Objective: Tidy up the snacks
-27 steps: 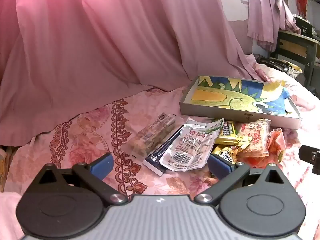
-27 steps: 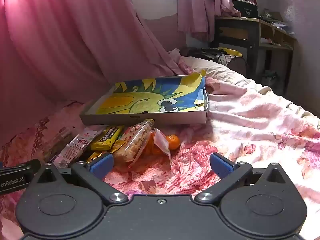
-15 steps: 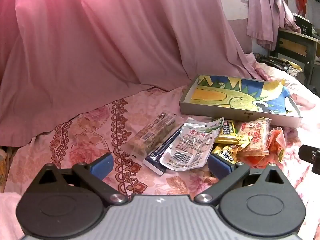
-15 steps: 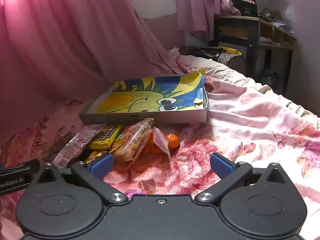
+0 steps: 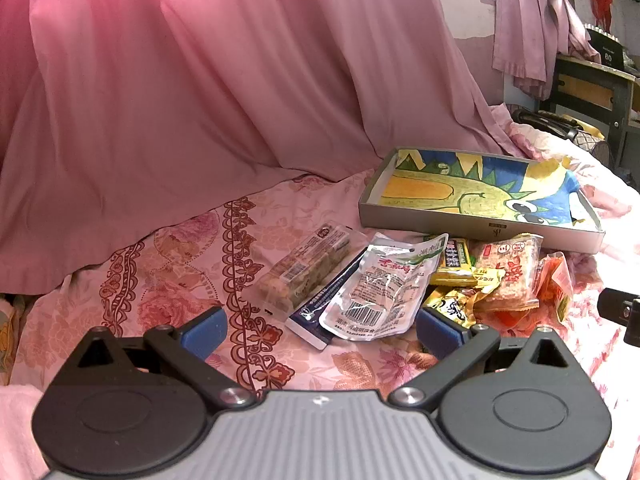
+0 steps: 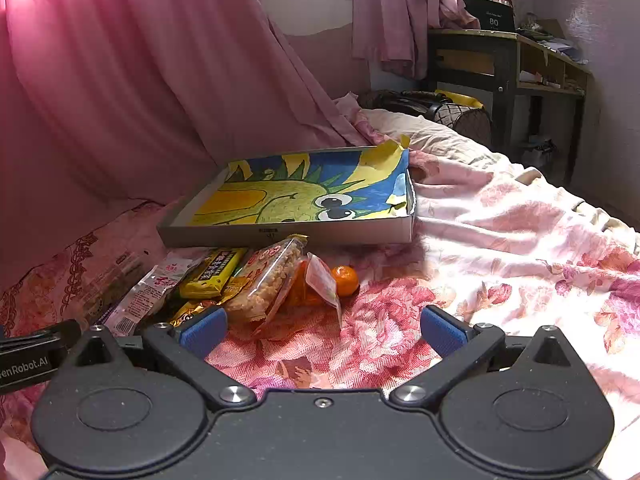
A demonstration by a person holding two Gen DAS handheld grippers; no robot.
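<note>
Across the last second nothing on the bed has shifted: both the left gripper (image 5: 320, 330) and the right gripper (image 6: 322, 330) hover with jaws spread wide and empty, so by my assessment sorting has not begun and the shallow grey cardboard tray with a cartoon dinosaur lining (image 5: 476, 226), beyond the pile, holds no snacks. Just ahead of the left gripper lie a silver foil pouch with a barcode (image 5: 380, 288), a clear packet of pale nougat bars (image 5: 304, 268), yellow candy bars (image 6: 212, 272) and a clear puffed-rice packet (image 6: 266, 276); ahead of the right gripper sits a small orange fruit (image 6: 346, 280). Pack print is Chinese and unreadable here; the left gripper's body, at the right view's left edge, reads "enRobot.AI", and a black box (image 6: 490, 14) far off shows "80".
</note>
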